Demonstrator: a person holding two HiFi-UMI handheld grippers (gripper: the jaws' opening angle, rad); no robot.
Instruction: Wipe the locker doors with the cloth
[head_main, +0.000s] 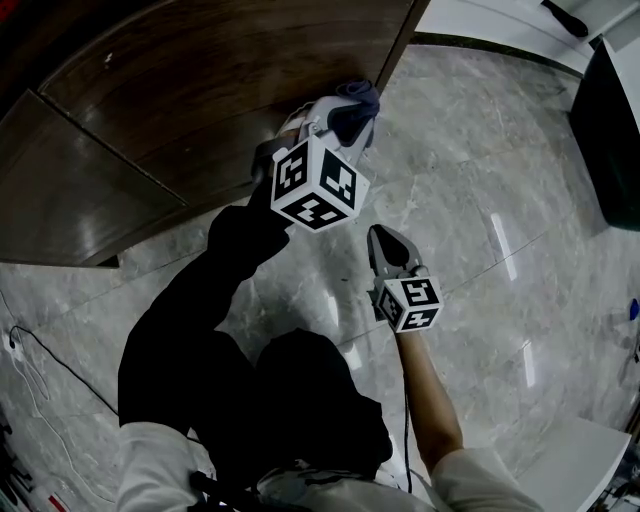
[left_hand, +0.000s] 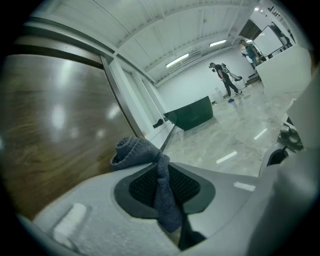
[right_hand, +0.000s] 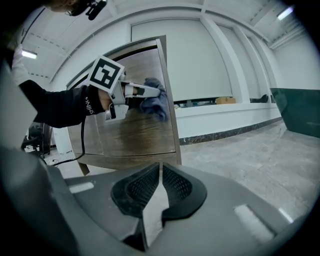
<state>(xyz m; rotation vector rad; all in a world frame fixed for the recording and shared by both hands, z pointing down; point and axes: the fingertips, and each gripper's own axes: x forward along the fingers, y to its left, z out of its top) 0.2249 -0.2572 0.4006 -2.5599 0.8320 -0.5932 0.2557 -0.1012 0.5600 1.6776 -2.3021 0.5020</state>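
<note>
My left gripper (head_main: 335, 118) is shut on a blue-grey cloth (head_main: 356, 102). It holds the cloth against the dark brown locker door (head_main: 200, 90), near the door's right edge. In the left gripper view the cloth (left_hand: 137, 152) bunches over the jaw tips, a strip of it runs down between the pads (left_hand: 145, 187), and the door (left_hand: 50, 125) fills the left side. My right gripper (head_main: 388, 245) hangs lower, over the marble floor, shut with nothing in it. Its view shows its tips (right_hand: 160, 167) touching, with the left gripper (right_hand: 142, 91) and the cloth (right_hand: 154, 102) up on the door (right_hand: 135, 132).
A black cable (head_main: 60, 365) lies on the floor at the left. A dark box (head_main: 610, 130) stands at the right edge, and a white unit (head_main: 590, 460) at the bottom right. Farther off are a dark green panel (left_hand: 190, 114) and people (left_hand: 225, 77).
</note>
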